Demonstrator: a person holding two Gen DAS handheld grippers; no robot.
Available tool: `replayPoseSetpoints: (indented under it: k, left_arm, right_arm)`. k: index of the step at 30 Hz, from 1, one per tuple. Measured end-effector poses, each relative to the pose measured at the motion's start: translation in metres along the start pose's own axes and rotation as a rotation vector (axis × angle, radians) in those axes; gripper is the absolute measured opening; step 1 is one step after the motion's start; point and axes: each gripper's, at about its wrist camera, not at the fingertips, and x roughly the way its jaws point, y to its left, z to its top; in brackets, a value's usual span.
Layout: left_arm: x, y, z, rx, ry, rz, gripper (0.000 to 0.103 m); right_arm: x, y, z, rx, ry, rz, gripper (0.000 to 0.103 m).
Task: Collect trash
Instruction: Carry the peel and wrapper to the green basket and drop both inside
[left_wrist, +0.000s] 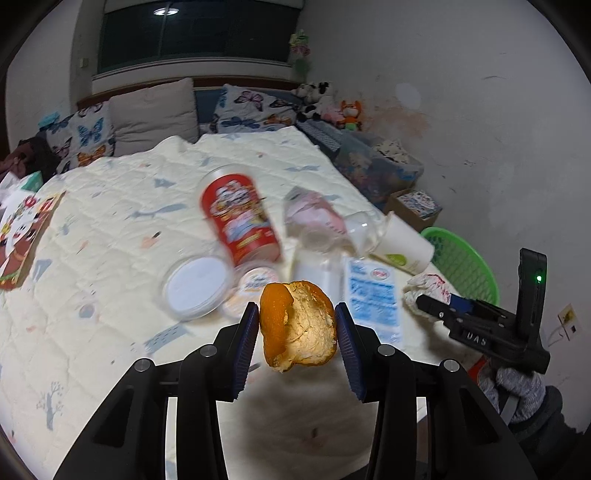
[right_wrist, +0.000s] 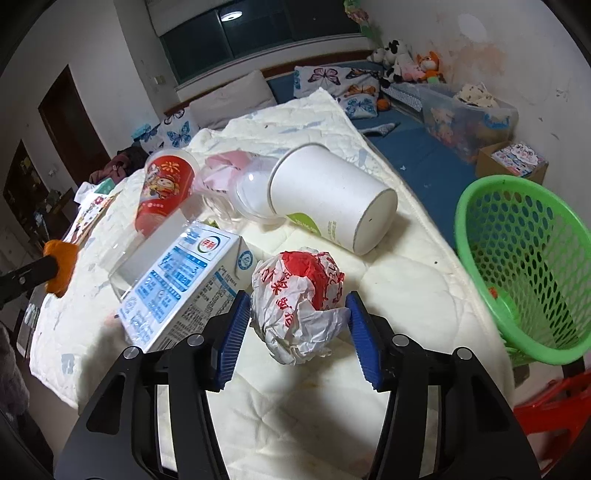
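Orange peel (left_wrist: 297, 326) sits between the blue pads of your left tongs (left_wrist: 297, 332), pinched on both sides and held clear above the quilted bed cover (left_wrist: 110, 229). From the right wrist view the same peel shows at the far left, at the tip of the left tongs.

Your right tongs (right_wrist: 297, 328) bracket the crumpled red-and-white paper wrapper (right_wrist: 299, 299), which rests on the bed cover. The left pad touches the wrapper; at the right pad, contact cannot be confirmed.

Remaining items on the bed cover:
- milk carton (right_wrist: 184, 284), lying just left of the wrapper
- white paper cup (right_wrist: 328, 199), on its side beyond the wrapper
- clear plastic cup (right_wrist: 251, 192), at the mouth of the white cup
- red printed cup (right_wrist: 162, 192), tipped over behind the carton
- round white lid (left_wrist: 195, 284), seen from the left wrist view

The green perforated basket (right_wrist: 524, 266) stands off the right edge of the bed.
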Motion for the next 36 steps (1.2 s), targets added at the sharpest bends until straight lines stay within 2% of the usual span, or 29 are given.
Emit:
replayPoseSetpoints:
  k: [9, 12, 17, 26, 36]
  left_arm:
    - [0.020, -0.055, 0.029, 0.090, 0.004, -0.096, 0.041]
    - [0.029, -0.075, 0.039, 0.104, 0.010, -0.142, 0.040]
    - [0.044, -0.110, 0.056, 0.136, 0.021, -0.197, 0.040]
    - [0.079, -0.171, 0.085, 0.207, 0.041, -0.252, 0.040]
    - [0.128, -0.229, 0.104, 0.283, 0.090, -0.277, 0.040]
  right_arm:
    - [-0.042, -0.030, 0.004, 0.045, -0.062, -0.009, 0.054]
    - [-0.054, -0.050, 0.008, 0.071, -0.082, -0.039, 0.054]
    - [-0.066, -0.098, 0.013, 0.119, -0.099, -0.140, 0.054]
    - [-0.053, -0.188, 0.008, 0.212, -0.042, -0.282, 0.055]
    - [-0.030, -0.237, 0.002, 0.280, -0.001, -0.319, 0.060]
